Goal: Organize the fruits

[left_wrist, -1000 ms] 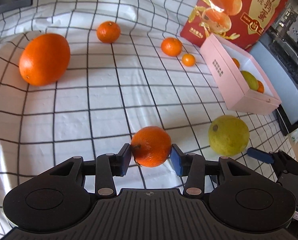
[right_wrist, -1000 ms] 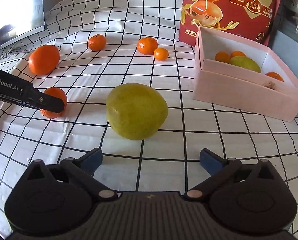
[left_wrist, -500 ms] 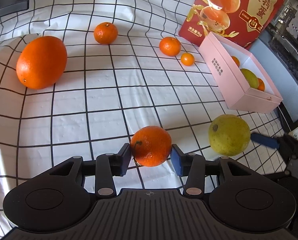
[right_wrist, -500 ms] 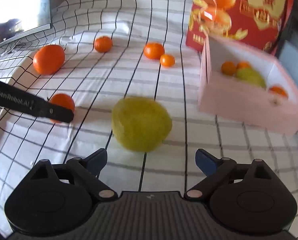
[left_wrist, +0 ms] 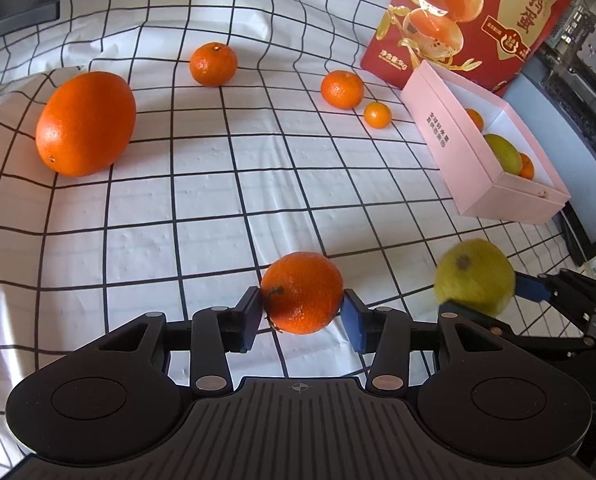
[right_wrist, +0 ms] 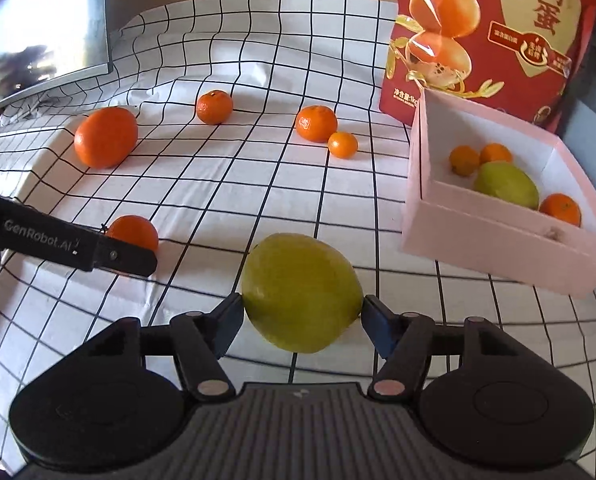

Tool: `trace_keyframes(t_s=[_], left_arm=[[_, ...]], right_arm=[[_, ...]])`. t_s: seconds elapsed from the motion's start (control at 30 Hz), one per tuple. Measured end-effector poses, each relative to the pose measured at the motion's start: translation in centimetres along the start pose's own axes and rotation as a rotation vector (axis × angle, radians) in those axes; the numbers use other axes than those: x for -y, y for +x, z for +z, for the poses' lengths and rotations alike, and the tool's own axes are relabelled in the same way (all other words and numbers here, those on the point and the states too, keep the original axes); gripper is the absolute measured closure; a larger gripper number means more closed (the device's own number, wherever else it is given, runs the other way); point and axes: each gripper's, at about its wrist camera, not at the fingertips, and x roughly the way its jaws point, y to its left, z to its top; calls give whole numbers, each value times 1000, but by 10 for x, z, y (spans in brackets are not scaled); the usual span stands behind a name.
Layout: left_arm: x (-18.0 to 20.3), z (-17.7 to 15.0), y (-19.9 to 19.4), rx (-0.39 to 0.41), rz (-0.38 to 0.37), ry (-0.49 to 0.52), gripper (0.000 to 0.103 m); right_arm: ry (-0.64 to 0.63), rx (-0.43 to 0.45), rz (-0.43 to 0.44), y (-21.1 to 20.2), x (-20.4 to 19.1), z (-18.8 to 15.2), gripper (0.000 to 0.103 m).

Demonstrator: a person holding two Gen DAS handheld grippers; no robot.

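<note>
Both tongs are closed on fruit: the left tongs (left_wrist: 303,314) are clamped on a mandarin (left_wrist: 302,293), pads pressed to its two flanks, and the right tongs (right_wrist: 302,317) are clamped on a yellow-green citrus (right_wrist: 301,291), its sides met by both blue pads. The mandarin is held with its stem end turned toward the left finger, so its stem axis lies roughly across the tongs. The citrus is slightly oval, and its long axis is seen running across the tongs from pad to pad. Whether either fruit is touching the checked cloth (left_wrist: 202,200) on the worktop cannot be told. In the left wrist view the citrus is blurred and a dark stem spot is shown on it; that spot is hidden in the right wrist view. A large orange (left_wrist: 85,123) is seen lying with its long axis tilted, beside two mandarins and a tiny one farther off. The pink box (right_wrist: 510,240) is stood near a red bag (right_wrist: 494,24). Only the right wrist view shows the box's inside fully: three small oranges and a green fruit lying lengthwise; in the left wrist view its near wall hides part of them.
</note>
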Motion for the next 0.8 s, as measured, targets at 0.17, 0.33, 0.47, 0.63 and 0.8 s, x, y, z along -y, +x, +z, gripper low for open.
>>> trace_keyframes(t_s=[0.17, 0.33, 0.47, 0.63, 0.8], left_arm=[[13, -4, 2, -11, -6, 46, 55], [20, -5, 6, -10, 18, 61, 54], [21, -5, 7, -9, 24, 73, 54], [27, -6, 8, -10, 37, 118, 54], [34, -7, 9, -13, 71, 158, 52]], right_arm=[[-14, 14, -3, -10, 1, -11, 38], [-12, 16, -2, -13, 2, -15, 38], [-10, 11, -6, -14, 0, -19, 38], [-20, -2, -11, -15, 0, -23, 38], [-9, -18, -17, -13, 2, -24, 37]])
